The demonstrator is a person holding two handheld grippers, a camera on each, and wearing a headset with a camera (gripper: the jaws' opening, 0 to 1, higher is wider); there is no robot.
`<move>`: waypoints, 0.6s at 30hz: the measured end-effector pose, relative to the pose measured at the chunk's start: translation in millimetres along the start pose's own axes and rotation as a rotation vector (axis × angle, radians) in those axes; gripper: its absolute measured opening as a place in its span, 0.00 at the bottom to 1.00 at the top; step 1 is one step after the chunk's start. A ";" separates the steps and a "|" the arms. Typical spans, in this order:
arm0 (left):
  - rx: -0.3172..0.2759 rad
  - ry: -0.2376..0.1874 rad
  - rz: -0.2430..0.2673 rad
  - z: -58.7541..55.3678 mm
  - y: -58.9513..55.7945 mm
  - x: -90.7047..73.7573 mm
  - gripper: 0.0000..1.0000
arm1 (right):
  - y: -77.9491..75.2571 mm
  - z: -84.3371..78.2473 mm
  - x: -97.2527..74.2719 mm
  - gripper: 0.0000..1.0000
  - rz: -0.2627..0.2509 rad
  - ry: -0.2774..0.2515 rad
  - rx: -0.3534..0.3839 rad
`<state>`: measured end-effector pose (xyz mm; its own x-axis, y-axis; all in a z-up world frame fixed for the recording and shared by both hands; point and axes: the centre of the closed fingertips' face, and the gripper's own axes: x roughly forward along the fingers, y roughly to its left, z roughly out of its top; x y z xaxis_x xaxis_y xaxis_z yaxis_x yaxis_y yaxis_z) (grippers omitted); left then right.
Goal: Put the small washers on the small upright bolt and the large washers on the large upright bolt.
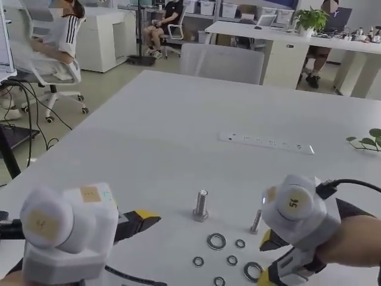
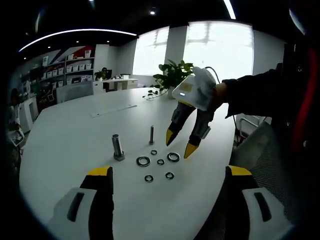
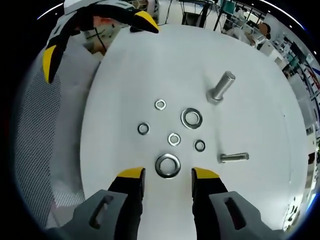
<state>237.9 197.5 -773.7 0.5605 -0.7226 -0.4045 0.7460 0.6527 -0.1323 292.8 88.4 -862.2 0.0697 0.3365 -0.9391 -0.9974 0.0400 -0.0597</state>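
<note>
A large upright bolt and a small upright bolt stand on the white table. Two large washers and several small washers lie flat in front of them. My right gripper hovers open over the washers. In the right gripper view its jaws straddle a large washer, apart from it; the large bolt and small bolt lie beyond. My left gripper waits open and empty to the left. In its own view, the left gripper faces the washers and the right gripper.
A white power strip lies farther back on the table, and plant leaves reach in at the right edge. A chair stands at the table's far side. People sit at desks in the background.
</note>
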 end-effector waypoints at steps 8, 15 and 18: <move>0.003 -0.003 -0.003 0.4 -0.9 -0.2 0.93 | 1.5 -0.9 10.7 0.36 0.024 0.043 -0.027; 0.003 -0.005 -0.004 0.5 -1.9 -0.2 0.93 | 0.7 -2.9 13.0 0.33 0.025 0.079 -0.054; 0.002 -0.005 -0.003 0.3 -2.0 -0.4 0.92 | 0.9 -2.4 14.9 0.32 0.029 0.088 -0.060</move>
<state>236.3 196.4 -772.9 0.5600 -0.7258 -0.3996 0.7484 0.6500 -0.1318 293.0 91.2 -877.1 0.0421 0.2529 -0.9666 -0.9984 -0.0256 -0.0502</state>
